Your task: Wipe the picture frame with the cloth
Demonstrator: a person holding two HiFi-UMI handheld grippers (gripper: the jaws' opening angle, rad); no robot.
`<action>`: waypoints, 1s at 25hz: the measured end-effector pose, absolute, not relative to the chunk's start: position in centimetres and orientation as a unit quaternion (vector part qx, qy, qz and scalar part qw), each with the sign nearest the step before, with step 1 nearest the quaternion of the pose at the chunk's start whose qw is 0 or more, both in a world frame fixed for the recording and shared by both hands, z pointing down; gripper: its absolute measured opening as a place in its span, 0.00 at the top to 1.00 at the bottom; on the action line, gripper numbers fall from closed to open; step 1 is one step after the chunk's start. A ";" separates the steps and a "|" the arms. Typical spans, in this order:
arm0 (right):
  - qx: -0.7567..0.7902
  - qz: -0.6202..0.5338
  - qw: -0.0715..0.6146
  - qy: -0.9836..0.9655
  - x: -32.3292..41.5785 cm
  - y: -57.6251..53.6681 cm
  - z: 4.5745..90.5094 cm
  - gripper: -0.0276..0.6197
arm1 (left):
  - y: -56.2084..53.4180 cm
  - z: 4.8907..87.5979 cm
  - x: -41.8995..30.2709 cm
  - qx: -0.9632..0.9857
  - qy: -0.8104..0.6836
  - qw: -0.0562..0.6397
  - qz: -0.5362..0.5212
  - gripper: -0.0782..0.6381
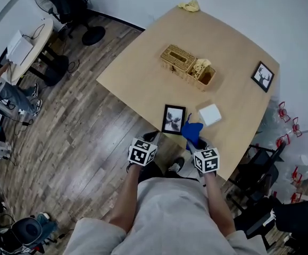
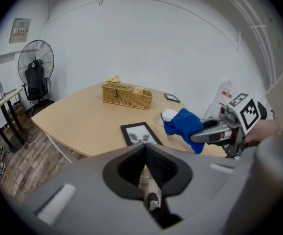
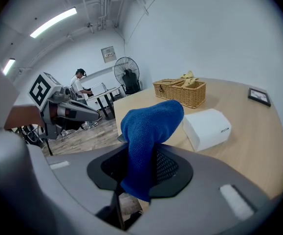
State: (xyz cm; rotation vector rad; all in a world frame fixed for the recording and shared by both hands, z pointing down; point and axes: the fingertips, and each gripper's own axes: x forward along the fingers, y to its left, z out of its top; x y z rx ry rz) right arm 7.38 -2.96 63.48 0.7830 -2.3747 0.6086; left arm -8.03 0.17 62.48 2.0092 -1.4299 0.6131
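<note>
A black picture frame (image 1: pixel 173 119) with a dark print lies flat near the table's front edge; the left gripper view shows it as well (image 2: pixel 140 133). My right gripper (image 1: pixel 199 142) is shut on a blue cloth (image 1: pixel 192 132), held just right of the frame and above the table. The cloth (image 3: pixel 148 126) bulges up out of the jaws and hangs down between them. My left gripper (image 1: pixel 150 137) hovers at the table edge, near the frame's front left corner. Its jaws (image 2: pixel 144 148) stand shut with nothing in them.
A white box (image 1: pixel 209 114) sits right of the frame. A wicker basket (image 1: pixel 187 66) stands mid-table, a second small frame (image 1: pixel 263 76) lies at the right edge, and a yellow object (image 1: pixel 190 6) at the far corner. A fan (image 2: pixel 35 62) and a desk stand on the left.
</note>
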 end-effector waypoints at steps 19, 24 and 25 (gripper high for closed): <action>0.284 0.215 0.288 -0.889 7.0 -3.0 63.3 0.80 | -0.8 61.9 -7.9 0.763 -0.530 0.280 0.241 0.82; 0.283 0.218 0.293 -0.887 7.3 -3.0 63.6 0.80 | -0.7 62.0 -7.9 0.761 -0.532 0.280 0.244 0.82; 0.284 0.218 0.294 -0.886 7.3 -2.9 63.6 0.80 | -0.6 62.1 -7.9 0.761 -0.532 0.280 0.244 0.82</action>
